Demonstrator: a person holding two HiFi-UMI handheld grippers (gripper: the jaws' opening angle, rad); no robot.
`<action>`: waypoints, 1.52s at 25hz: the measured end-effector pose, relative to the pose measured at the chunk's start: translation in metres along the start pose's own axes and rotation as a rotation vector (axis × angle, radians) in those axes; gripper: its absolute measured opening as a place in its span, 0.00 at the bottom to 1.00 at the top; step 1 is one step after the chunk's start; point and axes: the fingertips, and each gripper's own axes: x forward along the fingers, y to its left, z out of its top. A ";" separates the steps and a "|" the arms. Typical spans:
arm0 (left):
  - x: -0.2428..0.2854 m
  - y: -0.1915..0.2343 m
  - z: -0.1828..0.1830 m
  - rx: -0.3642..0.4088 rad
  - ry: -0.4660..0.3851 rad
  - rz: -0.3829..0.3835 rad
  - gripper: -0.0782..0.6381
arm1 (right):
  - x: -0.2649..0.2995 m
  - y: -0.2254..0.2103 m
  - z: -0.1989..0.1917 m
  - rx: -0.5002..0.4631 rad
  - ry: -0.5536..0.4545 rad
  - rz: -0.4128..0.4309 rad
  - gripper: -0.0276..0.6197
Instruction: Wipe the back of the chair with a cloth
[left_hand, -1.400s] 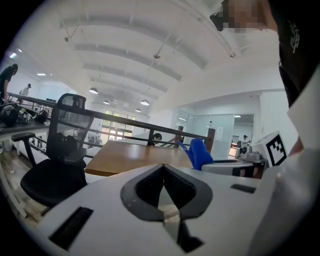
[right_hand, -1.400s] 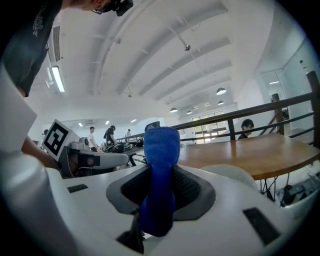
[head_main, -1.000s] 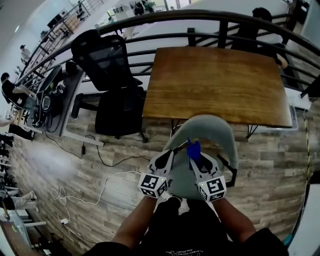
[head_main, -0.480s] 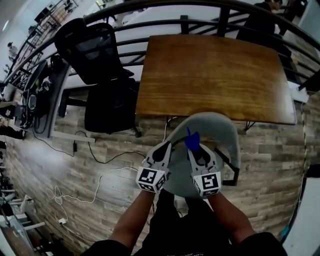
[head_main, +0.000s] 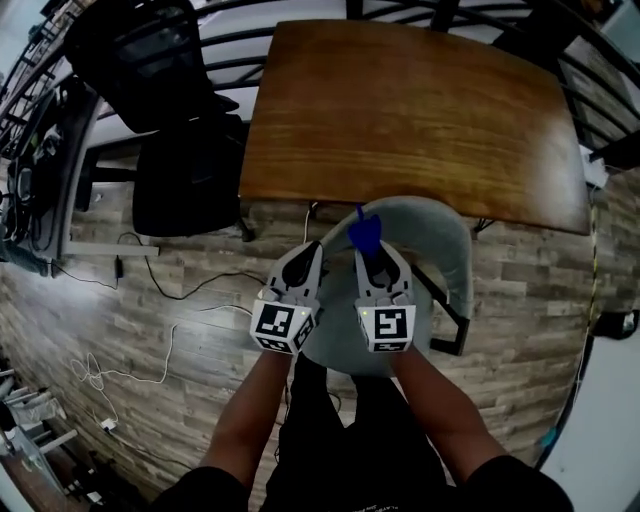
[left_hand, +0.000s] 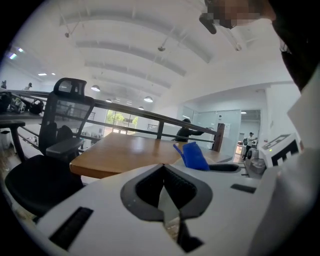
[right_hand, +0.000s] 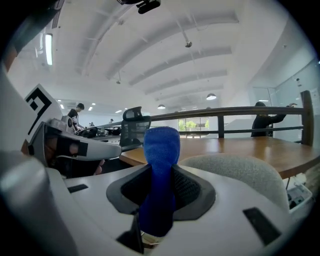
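A grey upholstered chair (head_main: 445, 262) stands pushed up to a wooden table (head_main: 420, 110); its curved back (right_hand: 240, 172) shows low and right in the right gripper view. My right gripper (head_main: 372, 252) is shut on a blue cloth (head_main: 364, 232), which sticks up out of the jaws (right_hand: 160, 165) just over the left part of the chair's back rim. Close beside it on the left, my left gripper (head_main: 300, 262) is shut with nothing in it (left_hand: 164, 175). The blue cloth (left_hand: 192, 156) shows to the right in the left gripper view.
A black office chair (head_main: 170, 130) stands left of the table, beside a desk edge with cables on the wood-plank floor (head_main: 170, 330). A dark railing (right_hand: 235, 112) runs behind the table. People sit and stand far off beyond it.
The head view has tipped down and forward, so table and chair sit higher and closer. Both grippers have shifted a little left and up in frame, side by side, with the cloth held throughout.
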 end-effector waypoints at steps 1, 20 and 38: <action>0.003 0.003 -0.003 -0.006 -0.003 0.007 0.11 | 0.005 -0.001 -0.003 -0.008 0.000 0.000 0.21; 0.040 0.008 -0.034 -0.042 0.015 0.024 0.11 | 0.046 -0.023 -0.033 -0.040 0.018 -0.059 0.21; 0.074 -0.039 -0.041 -0.014 0.033 -0.052 0.11 | 0.024 -0.078 -0.029 -0.032 -0.048 -0.164 0.21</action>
